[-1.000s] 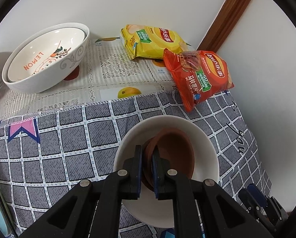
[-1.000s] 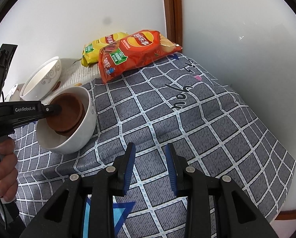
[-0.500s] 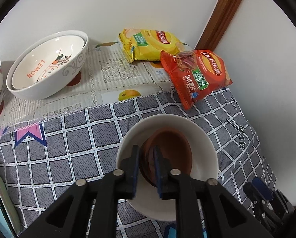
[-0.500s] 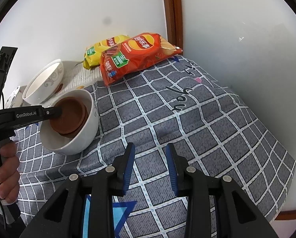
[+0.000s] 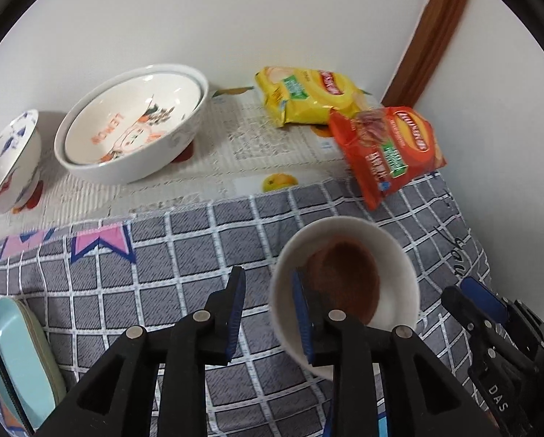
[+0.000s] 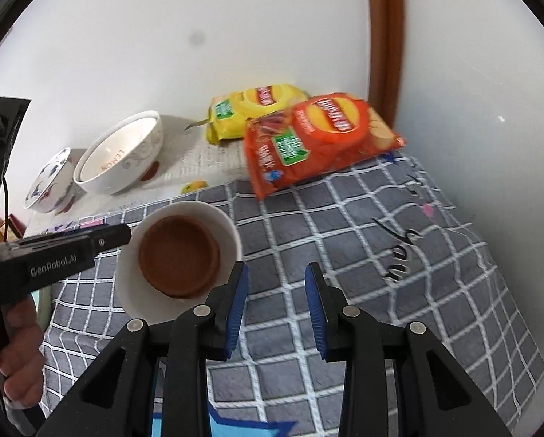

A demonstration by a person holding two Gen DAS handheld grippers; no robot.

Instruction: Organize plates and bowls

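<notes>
While the left gripper (image 5: 266, 313) hangs above the grey checked cloth (image 5: 170, 255), its jaws are opening and nothing is pressed between them: its right finger (image 5: 303, 318) crosses in front of the near rim of the white bowl (image 5: 395, 266), and its left finger stands clear over the cloth. The white bowl sits on the cloth with brown dishes (image 5: 345, 280) nested inside it (from the right wrist camera they look like a small stack, though how many I cannot tell). The right gripper (image 6: 275, 306) hovers just right of that bowl, over bare cloth, its jaws a modest way apart and empty. Farther back, on a pale patterned cloth (image 5: 235, 145) against the wall, a large white bowl (image 5: 133, 134) with orange lettering holds another bowl inside it, and a blue-flowered bowl (image 5: 6, 160) stands just to its left. A yellow snack bag (image 5: 308, 98) lies at the back near the brown wooden trim (image 5: 432, 32), and a red snack bag (image 5: 388, 153) overlaps it, its lower end reaching onto the checked cloth. At the left edge of the left wrist view, light blue plates (image 5: 17, 360) lie stacked on the checked cloth. In the right wrist view a hand (image 6: 17, 364) grips the left gripper's handle.
</notes>
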